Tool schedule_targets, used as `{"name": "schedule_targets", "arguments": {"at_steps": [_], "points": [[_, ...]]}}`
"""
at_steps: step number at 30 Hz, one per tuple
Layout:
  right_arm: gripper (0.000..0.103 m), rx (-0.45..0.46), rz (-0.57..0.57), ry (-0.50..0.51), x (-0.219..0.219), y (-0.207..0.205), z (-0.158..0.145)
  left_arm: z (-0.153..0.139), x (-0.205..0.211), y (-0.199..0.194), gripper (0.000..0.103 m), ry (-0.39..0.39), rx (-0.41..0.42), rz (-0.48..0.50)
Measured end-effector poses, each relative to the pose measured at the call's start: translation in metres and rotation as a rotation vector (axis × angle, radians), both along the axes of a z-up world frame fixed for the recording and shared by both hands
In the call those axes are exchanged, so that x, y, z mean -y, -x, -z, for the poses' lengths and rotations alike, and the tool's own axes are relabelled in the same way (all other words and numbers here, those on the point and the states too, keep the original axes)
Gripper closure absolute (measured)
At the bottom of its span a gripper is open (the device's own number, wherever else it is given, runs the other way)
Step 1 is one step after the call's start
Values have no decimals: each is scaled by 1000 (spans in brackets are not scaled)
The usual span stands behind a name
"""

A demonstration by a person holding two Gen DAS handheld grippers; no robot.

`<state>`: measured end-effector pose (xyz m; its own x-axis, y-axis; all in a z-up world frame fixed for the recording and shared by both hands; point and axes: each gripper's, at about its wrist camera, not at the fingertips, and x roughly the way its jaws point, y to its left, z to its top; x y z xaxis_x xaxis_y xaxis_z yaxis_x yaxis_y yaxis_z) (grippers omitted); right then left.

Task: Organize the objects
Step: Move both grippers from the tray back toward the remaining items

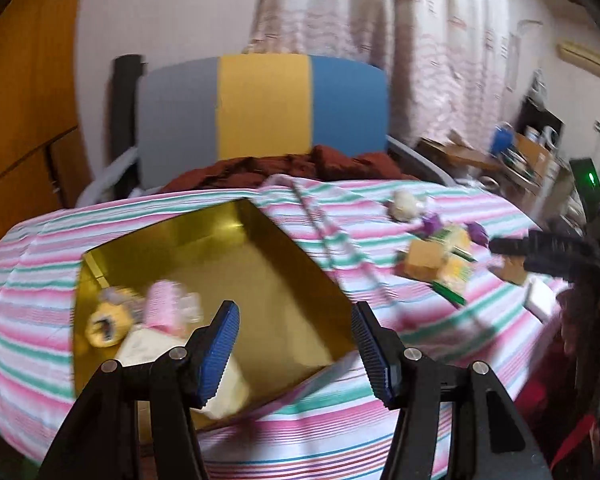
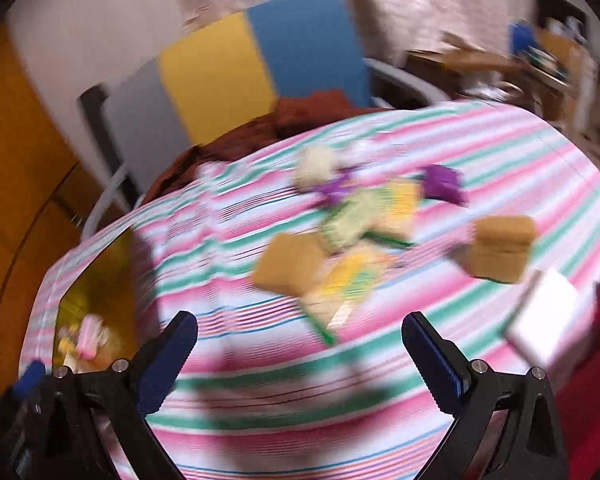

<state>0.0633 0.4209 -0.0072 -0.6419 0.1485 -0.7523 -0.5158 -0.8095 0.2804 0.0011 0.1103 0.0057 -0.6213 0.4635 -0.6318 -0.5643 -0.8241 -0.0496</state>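
- Blue ribbed pads of the left gripper [image 1: 296,344] sit closest in the left wrist view, jaws spread apart and empty, above the near edge of a gold box [image 1: 284,256].
- Gold box lies open on the striped cloth [image 1: 36,248]; at its 8 o'clock corner rest a yellow roll [image 1: 106,322], a pink item [image 1: 162,306] and a cream packet [image 1: 148,346], all blurred.
- Toward 2 o'clock from the box, well apart, a loose cluster lies on the cloth: a tan block [image 1: 424,260], yellow-green packets [image 1: 456,268], purple pieces [image 1: 434,224] and a cream ball [image 1: 404,202].
- Right gripper [image 2: 300,340] hangs over the cloth with jaws wide and nothing between them; the cluster lies ahead at 12 o'clock.
- A second tan block [image 2: 500,250] sits at 2 o'clock of it, and a white box [image 2: 544,316] lies near the 3 o'clock edge.
- Behind the cloth stands a grey, yellow and blue panel [image 1: 264,108], with a rust-red blanket [image 1: 292,168] bunched at its foot.
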Motion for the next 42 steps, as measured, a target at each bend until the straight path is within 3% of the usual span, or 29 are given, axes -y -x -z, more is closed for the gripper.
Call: {"name": "schedule_targets", "arguments": {"at_steps": [12,16,25,31,42], "points": [[0,-2,354,93,-128,-81,-10,7,-108,-18,44,31,62,302],[0,-17,422,87,-151,-97,-13,9,-151,-20,35,26,96,387],[0,-45,494,116,-185,-114,-1,21,-256,-26,24,13,217,551],[0,-73,510,127,-200,-113,7,32,-312,-31,21,42,237,630],[0,-154,523,117,-199,-119,7,60,-389,-33,5,61,336,674]]}}
